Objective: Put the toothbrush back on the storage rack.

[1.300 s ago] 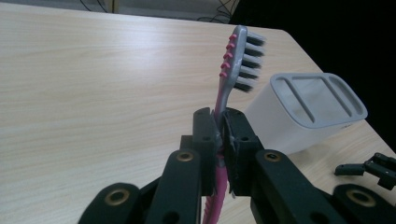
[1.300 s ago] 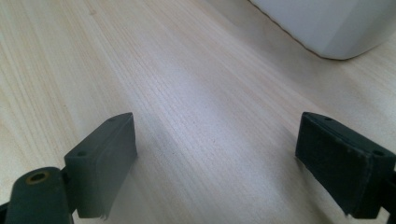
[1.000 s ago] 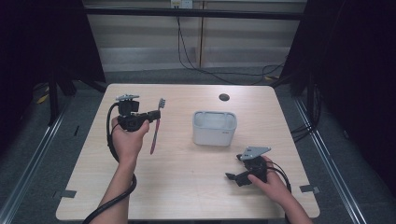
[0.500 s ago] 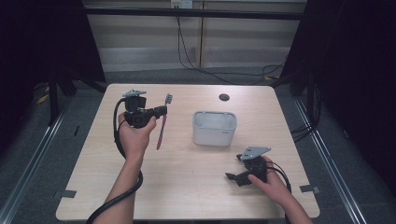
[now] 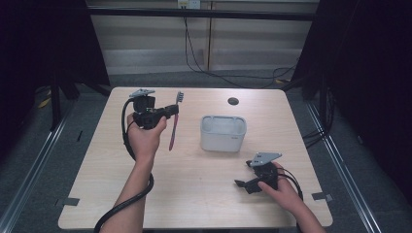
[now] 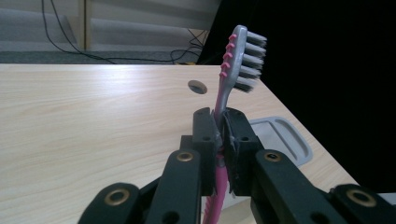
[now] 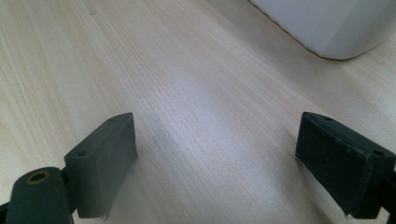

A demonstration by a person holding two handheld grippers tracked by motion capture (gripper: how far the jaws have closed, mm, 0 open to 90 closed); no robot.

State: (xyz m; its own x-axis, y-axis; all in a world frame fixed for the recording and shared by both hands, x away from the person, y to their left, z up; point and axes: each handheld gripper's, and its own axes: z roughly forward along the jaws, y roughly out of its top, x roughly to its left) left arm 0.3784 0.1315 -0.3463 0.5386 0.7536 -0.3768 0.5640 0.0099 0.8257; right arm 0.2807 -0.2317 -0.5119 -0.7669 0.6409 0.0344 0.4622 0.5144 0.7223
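The counter (image 5: pixel 194 194) is pale wood-grain laminate, smooth with a soft sheen. On it, the white container (image 5: pixel 223 133) looks like matt plastic. Left of the container, the toothbrush (image 6: pixel 233 70) has a glossy pink-and-grey plastic handle, and the left hand-held gripper (image 6: pixel 219 140) is matt black plastic.

A light wooden table (image 5: pixel 194 194) stands on grey floor (image 5: pixel 43 160). Black curtains (image 5: pixel 369 73) hang left and right. Along the far pale wall (image 5: pixel 145 43), dark cables (image 5: pixel 204 63) trail down.
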